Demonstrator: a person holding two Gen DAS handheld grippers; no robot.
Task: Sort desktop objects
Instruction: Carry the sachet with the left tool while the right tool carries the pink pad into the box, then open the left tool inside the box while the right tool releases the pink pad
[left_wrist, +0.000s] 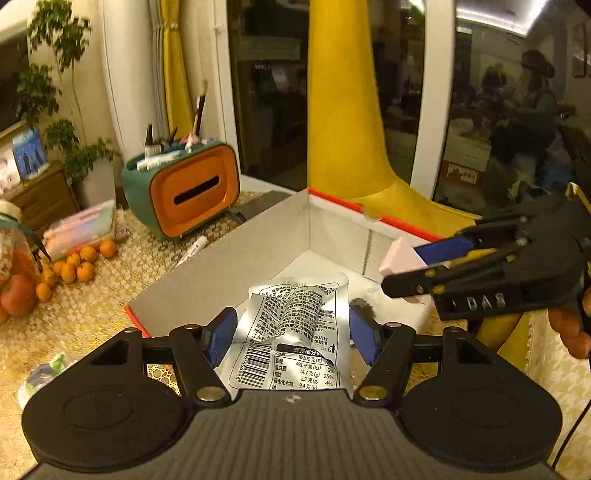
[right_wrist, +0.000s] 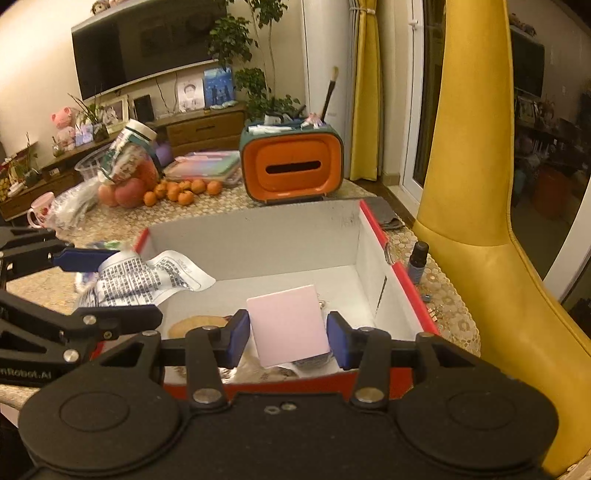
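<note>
My left gripper (left_wrist: 291, 332) is shut on a crumpled silver snack wrapper (left_wrist: 295, 332) and holds it over the near edge of the red-rimmed cardboard box (left_wrist: 221, 273). My right gripper (right_wrist: 288, 332) is shut on a pale pink block (right_wrist: 288, 325) and holds it over the box's (right_wrist: 258, 236) near side. In the left wrist view the right gripper (left_wrist: 417, 266) comes in from the right with the pink block (left_wrist: 400, 258). In the right wrist view the left gripper (right_wrist: 92, 280) holds the wrapper (right_wrist: 147, 277) at the box's left wall.
An orange-and-teal pen holder (right_wrist: 291, 166) with pens stands behind the box. Small oranges (right_wrist: 181, 190), a jar (right_wrist: 133, 158) and a pencil case (right_wrist: 207, 164) lie at the back left. A dark small bottle (right_wrist: 417, 262) stands right of the box. A yellow chair (right_wrist: 476, 184) is at the right.
</note>
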